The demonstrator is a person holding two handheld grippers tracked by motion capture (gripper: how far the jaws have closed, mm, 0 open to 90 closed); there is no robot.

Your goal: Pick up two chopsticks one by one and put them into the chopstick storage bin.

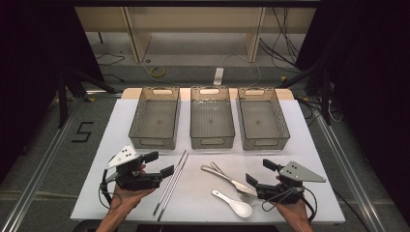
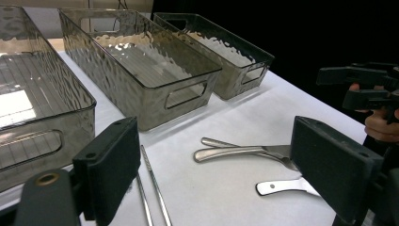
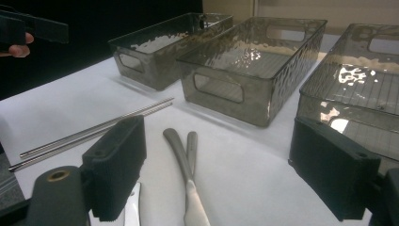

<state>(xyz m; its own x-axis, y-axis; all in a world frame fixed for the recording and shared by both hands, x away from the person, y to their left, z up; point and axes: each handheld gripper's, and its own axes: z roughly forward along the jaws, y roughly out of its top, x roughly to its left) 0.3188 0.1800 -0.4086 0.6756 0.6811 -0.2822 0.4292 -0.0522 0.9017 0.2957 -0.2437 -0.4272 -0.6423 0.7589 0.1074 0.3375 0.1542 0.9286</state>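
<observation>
A white table top (image 1: 300, 140) fills the middle of the high view, on a grey floor with metal rails at either side; black curtains darken both upper corners, and pale wooden shelving (image 1: 193, 29) with loose cables runs across the top. At left, a black "5" (image 1: 82, 132) is marked on the floor. The left gripper (image 1: 160, 164), lower left, has its jaws spread and empty, just beside two metal chopsticks (image 1: 171, 182). Three smoky plastic bins (image 1: 212, 121) line the upper centre. A knife (image 1: 227, 178), fork (image 1: 244, 195) and white spoon (image 1: 233, 202) lie lower centre. The right gripper (image 1: 261, 173), lower right, is spread wide too, holding nothing.
</observation>
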